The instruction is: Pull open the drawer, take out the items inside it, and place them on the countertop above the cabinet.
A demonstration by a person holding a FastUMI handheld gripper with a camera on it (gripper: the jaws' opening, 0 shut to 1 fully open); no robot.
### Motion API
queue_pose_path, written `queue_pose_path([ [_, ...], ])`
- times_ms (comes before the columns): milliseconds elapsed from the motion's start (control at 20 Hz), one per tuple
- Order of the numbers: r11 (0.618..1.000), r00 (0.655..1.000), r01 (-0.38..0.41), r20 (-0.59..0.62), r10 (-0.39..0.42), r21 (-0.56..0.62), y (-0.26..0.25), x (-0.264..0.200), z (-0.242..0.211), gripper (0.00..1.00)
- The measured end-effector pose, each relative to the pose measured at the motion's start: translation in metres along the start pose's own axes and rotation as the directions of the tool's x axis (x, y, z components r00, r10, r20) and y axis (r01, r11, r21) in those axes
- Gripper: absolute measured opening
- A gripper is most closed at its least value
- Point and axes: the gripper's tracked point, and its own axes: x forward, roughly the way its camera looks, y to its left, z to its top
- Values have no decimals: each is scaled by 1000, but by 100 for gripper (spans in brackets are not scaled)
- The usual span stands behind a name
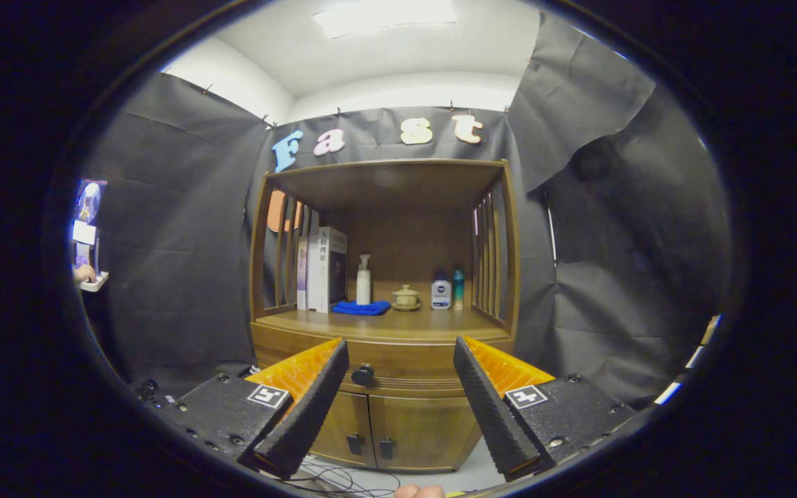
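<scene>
Presently the gripper stood with its ribbed black jaws spread wide and empty, aimed at the closed drawer, apparently to line up with its dark round knob between them. The wooden cabinet was smooth; its countertop carried bottles and books.

3 books, 3 bottles, 1 cloth, 1 teapot.

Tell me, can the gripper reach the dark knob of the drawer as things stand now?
Probably yes. The gripper is open and the drawer knob lies beyond its fingers, nearer the left one. The drawer is shut and nothing stands between them.
</scene>
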Motion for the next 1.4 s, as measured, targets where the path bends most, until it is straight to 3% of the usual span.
queue_pose_path([
  [250, 1000, 1000, 8, -10, -8, 20, 3, 14, -8, 99],
  [600, 999, 999, 31, -26, -30, 41, 15, 84, -28, 99],
  [950, 999, 995, 34, -95, -32, 22, 38, 157, -74, 99],
  [1400, 998, 973, 19, -229, -31, -53, 65, 210, -144, 97],
])
